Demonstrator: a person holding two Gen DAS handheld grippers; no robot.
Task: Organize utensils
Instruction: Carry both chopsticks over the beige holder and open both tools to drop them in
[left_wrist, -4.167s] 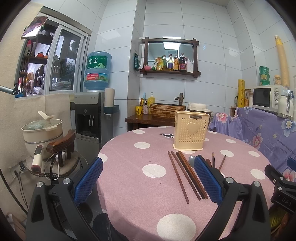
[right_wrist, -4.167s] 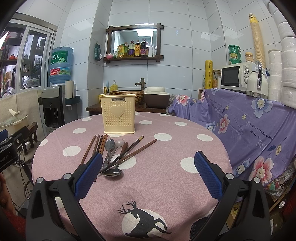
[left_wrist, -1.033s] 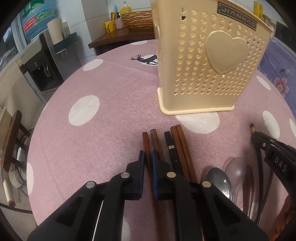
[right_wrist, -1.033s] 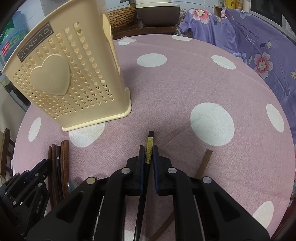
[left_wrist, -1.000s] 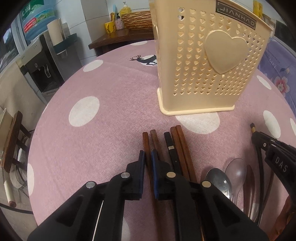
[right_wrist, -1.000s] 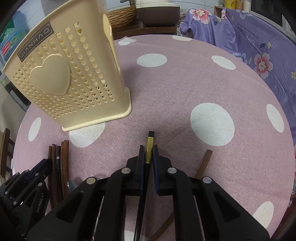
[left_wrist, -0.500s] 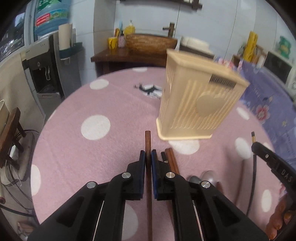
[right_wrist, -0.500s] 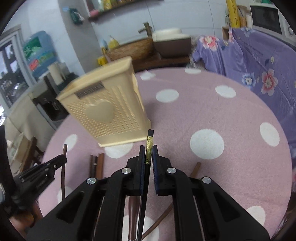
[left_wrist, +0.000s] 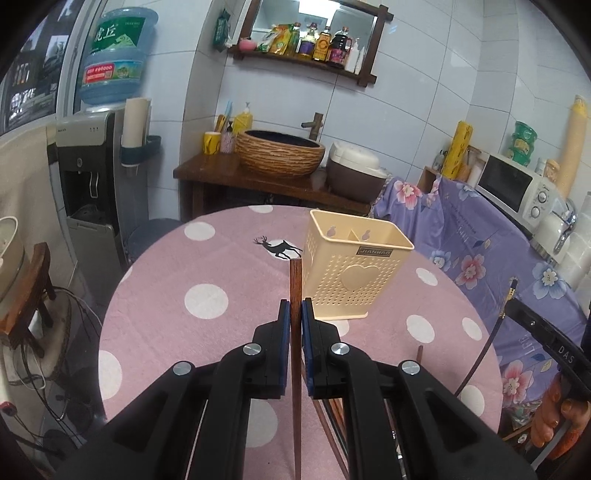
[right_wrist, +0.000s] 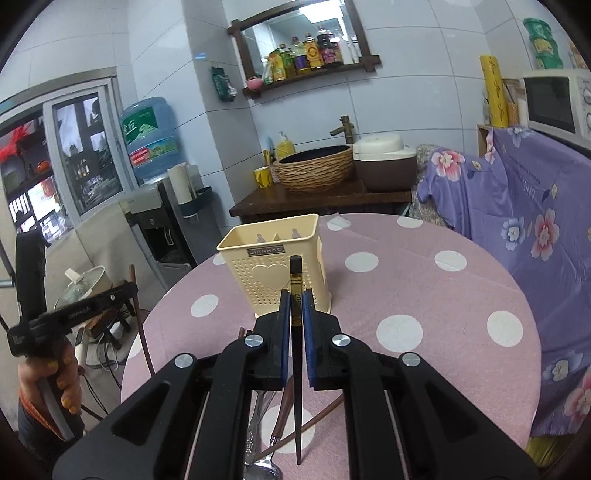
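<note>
My left gripper (left_wrist: 295, 312) is shut on a brown wooden chopstick (left_wrist: 295, 280), held up above the pink dotted table (left_wrist: 192, 332). The cream perforated utensil holder (left_wrist: 354, 277) stands just beyond and to the right, its two compartments showing nothing inside. My right gripper (right_wrist: 294, 302) is shut on a black chopstick with a gold band (right_wrist: 295, 275), lifted in front of the same holder (right_wrist: 273, 266). Below it lie spoons (right_wrist: 260, 469) and brown chopsticks (right_wrist: 317, 413) on the cloth. Each gripper shows in the other's view, the left (right_wrist: 127, 290) and the right (left_wrist: 511, 306).
A purple floral cloth (left_wrist: 498, 258) covers a counter right of the table, with a microwave (left_wrist: 517, 188) on it. Behind the table a wooden stand bears a woven basin (left_wrist: 280, 151) and a rice cooker (left_wrist: 354, 173). A water dispenser (left_wrist: 92, 177) stands at the left.
Both grippers have risen from the tabletop, each carrying its chopstick up with it. The views have tilted from looking down at the cloth to looking across at the holder and the room.
</note>
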